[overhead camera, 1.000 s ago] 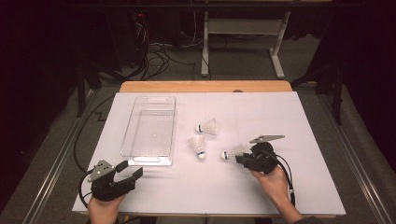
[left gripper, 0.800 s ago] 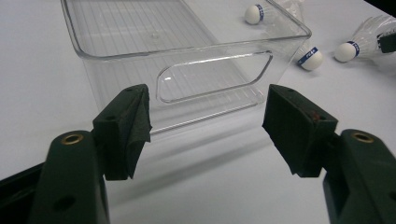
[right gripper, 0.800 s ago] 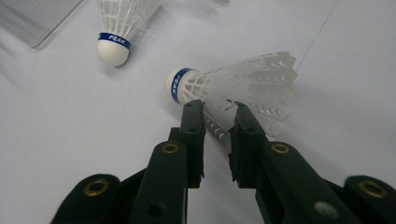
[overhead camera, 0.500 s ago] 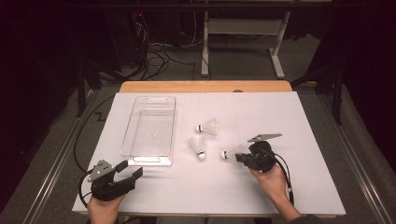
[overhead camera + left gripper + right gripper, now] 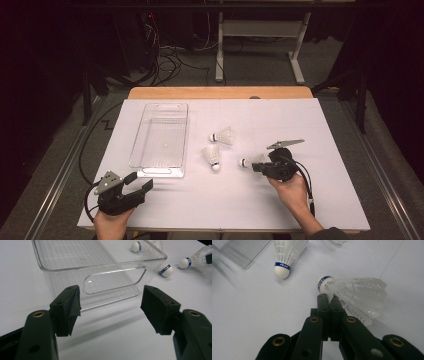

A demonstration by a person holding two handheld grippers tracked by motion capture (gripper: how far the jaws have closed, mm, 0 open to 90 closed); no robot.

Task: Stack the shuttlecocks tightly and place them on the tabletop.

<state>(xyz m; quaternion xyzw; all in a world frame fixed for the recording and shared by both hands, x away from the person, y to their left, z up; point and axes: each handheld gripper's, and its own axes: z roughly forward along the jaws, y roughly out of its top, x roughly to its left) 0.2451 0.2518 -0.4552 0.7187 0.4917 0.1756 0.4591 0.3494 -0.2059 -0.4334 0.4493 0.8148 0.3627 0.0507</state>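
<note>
Clear bin point(image 5: 161, 134) holds nothing (three shuttlecocks point(image 5: 212, 156) lie outside).

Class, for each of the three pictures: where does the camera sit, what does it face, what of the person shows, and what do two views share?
High view: above the table, looking forward and down; both hands, both grippers.
Left gripper view: behind open fingers, facing the clear plastic bin.
Right gripper view: behind fingers shut on a shuttlecock.
Shared: that shuttlecock lies at the right gripper in the high view.
</note>
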